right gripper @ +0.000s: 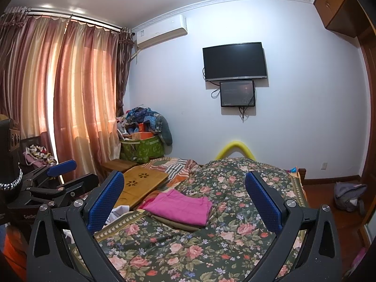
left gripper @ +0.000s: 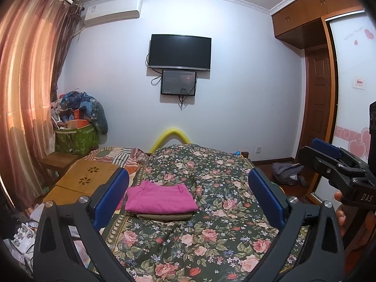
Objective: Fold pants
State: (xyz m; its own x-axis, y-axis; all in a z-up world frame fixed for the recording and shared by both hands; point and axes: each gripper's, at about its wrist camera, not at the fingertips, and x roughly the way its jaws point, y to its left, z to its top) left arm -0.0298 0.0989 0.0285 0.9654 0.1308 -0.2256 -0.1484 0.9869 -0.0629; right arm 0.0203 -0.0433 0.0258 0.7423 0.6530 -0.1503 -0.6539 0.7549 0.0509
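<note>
While the folded bright-pink cotton pants (left gripper: 162,196) lie mid-frame on the floral-quilted bed (left gripper: 211,230), left gripper (left gripper: 188,195) and right gripper (right gripper: 184,196) hover, jaws apart and empty.

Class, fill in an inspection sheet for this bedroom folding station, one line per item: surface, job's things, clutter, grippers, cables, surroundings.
Surface: floral bedspread, rumpled.
Job's things: pink pants folded, lying on a folded brown garment.
Clutter: wooden lap tray on the bed's left; green bag piled with items.
Grippers: left gripper open, empty; right gripper open, empty.
Cables: loose wires hang under the TV and small screen.
Surroundings: curtains, air conditioner, backpack on the floor.
</note>
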